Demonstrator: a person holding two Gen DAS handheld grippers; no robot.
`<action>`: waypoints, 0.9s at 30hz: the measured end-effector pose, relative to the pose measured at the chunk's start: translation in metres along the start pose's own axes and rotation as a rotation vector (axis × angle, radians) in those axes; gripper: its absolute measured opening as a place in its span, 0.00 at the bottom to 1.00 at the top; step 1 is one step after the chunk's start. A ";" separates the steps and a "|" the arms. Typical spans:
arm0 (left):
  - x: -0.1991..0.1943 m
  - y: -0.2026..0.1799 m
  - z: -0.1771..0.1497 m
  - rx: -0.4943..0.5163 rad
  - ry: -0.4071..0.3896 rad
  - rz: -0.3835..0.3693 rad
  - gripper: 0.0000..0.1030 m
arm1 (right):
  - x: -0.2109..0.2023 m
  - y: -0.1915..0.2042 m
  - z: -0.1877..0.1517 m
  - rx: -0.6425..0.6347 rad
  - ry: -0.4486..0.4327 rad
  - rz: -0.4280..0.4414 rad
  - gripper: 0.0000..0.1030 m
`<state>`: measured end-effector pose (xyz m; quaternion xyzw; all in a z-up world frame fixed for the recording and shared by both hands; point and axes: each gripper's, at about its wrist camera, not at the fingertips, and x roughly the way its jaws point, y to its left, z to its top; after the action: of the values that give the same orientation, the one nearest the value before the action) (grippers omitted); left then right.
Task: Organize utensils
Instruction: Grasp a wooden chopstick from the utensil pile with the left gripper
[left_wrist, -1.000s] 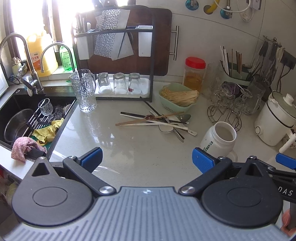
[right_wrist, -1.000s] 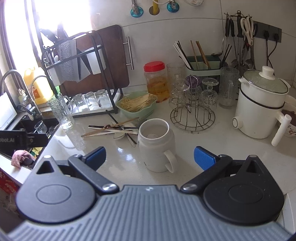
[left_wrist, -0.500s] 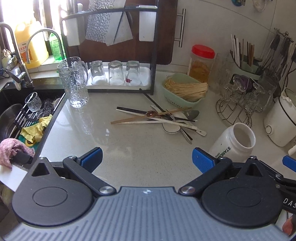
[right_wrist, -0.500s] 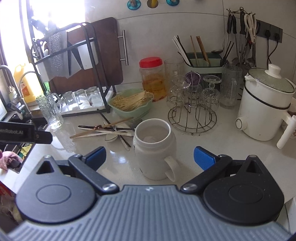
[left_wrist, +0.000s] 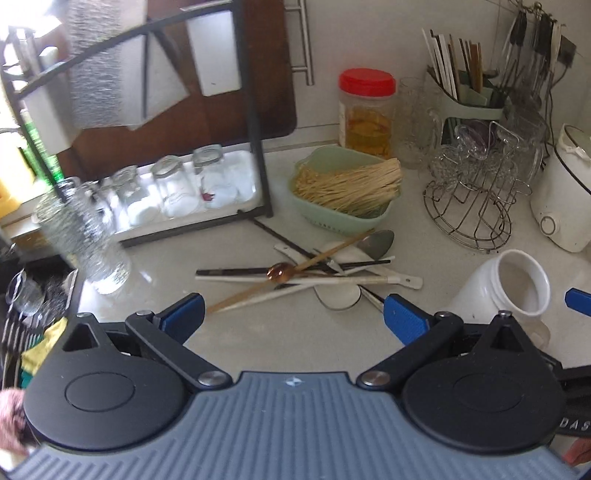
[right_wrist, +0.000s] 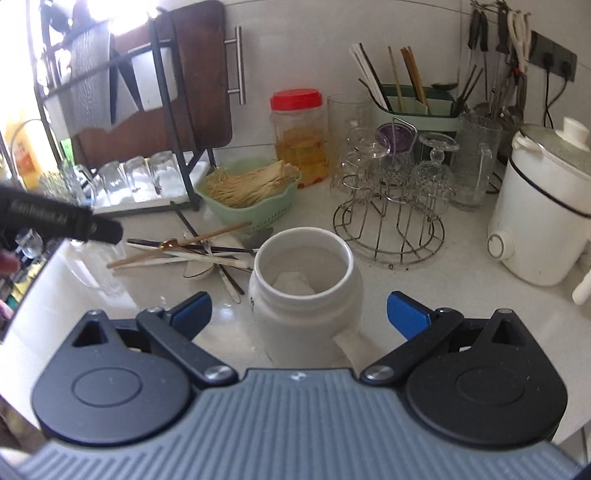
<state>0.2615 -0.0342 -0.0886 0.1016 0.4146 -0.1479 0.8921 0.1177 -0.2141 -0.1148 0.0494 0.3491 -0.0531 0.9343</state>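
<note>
Both jaws wide — empty, above counter (left_wrist: 155, 295).

You had a pile of utensils (left_wrist: 306, 273) lying crossed on the counter (left_wrist: 221, 258), in front of a basket of sticks (left_wrist: 343, 188). Behind the basket stood a jar (left_wrist: 365, 114). Right of the pile sat a mug (right_wrist: 306, 280), between your right gripper's (right_wrist: 299, 314) spread fingers. Behind the mug was a wire glass rack (right_wrist: 391, 206), and a pot (right_wrist: 546, 206) sat to its right. Left of the pile stood a pitcher (left_wrist: 85, 236), with the sink (left_wrist: 33, 317) beyond it. Glasses (left_wrist: 173, 181) sat on a tray under the dish rack (left_wrist: 255, 147).
</note>
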 end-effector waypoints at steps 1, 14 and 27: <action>0.007 0.001 0.003 0.008 0.008 -0.013 1.00 | 0.003 0.001 0.000 -0.004 0.002 0.000 1.00; 0.068 -0.015 0.019 0.171 0.048 -0.123 1.00 | 0.040 0.012 0.001 -0.038 0.044 -0.106 0.93; 0.120 -0.011 0.042 0.238 0.073 -0.235 0.87 | 0.049 0.016 0.001 -0.048 0.060 -0.122 0.87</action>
<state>0.3614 -0.0785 -0.1549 0.1626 0.4352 -0.2953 0.8348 0.1577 -0.2013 -0.1451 0.0071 0.3806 -0.0998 0.9193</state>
